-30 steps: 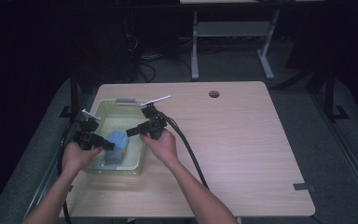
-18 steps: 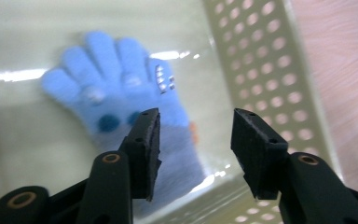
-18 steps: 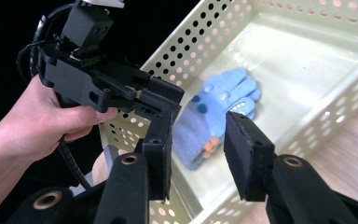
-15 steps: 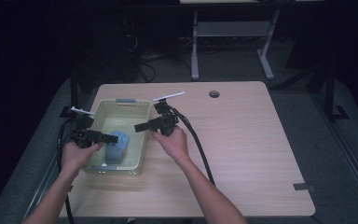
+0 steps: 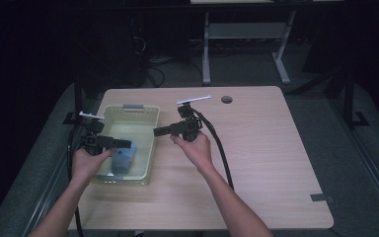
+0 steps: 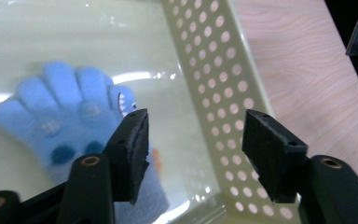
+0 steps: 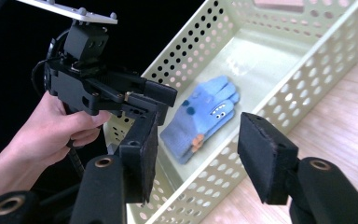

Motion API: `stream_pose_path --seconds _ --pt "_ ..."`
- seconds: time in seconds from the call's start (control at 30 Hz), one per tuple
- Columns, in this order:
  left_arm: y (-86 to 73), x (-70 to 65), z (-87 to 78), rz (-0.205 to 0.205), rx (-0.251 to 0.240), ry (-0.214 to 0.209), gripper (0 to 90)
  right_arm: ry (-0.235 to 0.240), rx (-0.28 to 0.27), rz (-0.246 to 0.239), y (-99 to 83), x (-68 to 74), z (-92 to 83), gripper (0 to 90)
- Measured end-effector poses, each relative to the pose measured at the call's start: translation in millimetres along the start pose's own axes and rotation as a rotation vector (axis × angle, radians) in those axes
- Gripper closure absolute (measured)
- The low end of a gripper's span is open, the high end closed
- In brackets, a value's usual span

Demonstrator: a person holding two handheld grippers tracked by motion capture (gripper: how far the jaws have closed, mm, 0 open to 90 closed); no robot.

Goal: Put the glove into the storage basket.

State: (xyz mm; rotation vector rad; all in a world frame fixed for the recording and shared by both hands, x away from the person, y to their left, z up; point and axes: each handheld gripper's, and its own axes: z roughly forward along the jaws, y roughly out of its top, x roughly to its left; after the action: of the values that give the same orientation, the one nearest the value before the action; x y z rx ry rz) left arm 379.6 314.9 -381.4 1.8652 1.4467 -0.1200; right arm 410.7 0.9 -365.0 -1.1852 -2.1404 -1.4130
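Opening wide, both pairs of jaws have just been spreading, and nothing sits between either pair: the left gripper [image 5: 123, 143] hangs over the near left part of the basket [image 5: 150, 148] with its pads apart, while the right gripper [image 5: 159, 131] has drawn back from inside the basket to a spot just past the basket's right wall, above the bare worktop [image 5: 256, 163], jaws likewise apart. A second ago both were low in the basket, close together around the blue gloves; now the gloves [image 5: 122, 159] lie free on the basket floor, near its front end, touched by neither gripper. My reading is that the pair has been set down and let go, so the placing looks done and the hands are clearing away. In the right gripper view the gloves [image 7: 200, 117] lie as a flat stack, one on the other, fingers pointing toward the far end of the basket [image 7: 279, 70], with a small monster face, white teeth, dark dots and an orange patch near the cuff. In the left gripper view the fuzzy fingers [image 6: 65, 100] spread just beyond the left pad, and the perforated wall [image 6: 214, 102] runs between the jaws, untouched
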Motion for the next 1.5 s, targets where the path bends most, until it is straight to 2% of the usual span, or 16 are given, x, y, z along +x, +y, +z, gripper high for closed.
stream_pose_path --seconds 0.13,0.3,0.63,0.8,1.07,1.13,1.4,1.5 --pt "1.7 -7.4 0.0 0.022 -0.02 -0.012 36.0 -0.004 -0.01 -0.003 -1.2 -4.0 -7.9 42.8" --pt "3.0 -12.7 -1.6 0.019 -0.045 -0.023 34.5 -0.009 -0.016 -0.008 -1.7 -5.1 -14.9 42.1" --pt "5.4 -21.4 -1.6 0.033 -0.047 -0.038 33.0 -0.002 -0.03 -0.011 -3.2 -7.0 -27.8 40.0" --pt "7.0 -27.5 0.9 0.022 -0.064 -0.062 32.4 -0.001 -0.036 0.0 -5.7 -11.8 -35.8 38.3" --pt "10.4 -44.1 4.3 0.059 -0.08 -0.084 31.6 -0.007 -0.043 -0.003 -11.9 -18.1 -47.2 37.4" --pt "11.2 -48.2 5.7 0.074 -0.079 -0.09 31.3 -0.023 -0.044 -0.005 -13.8 -20.9 -51.1 36.9" --pt "14.3 -63.7 12.9 0.104 -0.075 -0.121 31.3 -0.023 -0.08 0.032 -20.0 -30.6 -68.5 36.1" --pt "15.0 -68.6 16.6 0.114 -0.078 -0.129 31.0 -0.029 -0.086 0.03 -21.4 -32.5 -72.8 36.0"
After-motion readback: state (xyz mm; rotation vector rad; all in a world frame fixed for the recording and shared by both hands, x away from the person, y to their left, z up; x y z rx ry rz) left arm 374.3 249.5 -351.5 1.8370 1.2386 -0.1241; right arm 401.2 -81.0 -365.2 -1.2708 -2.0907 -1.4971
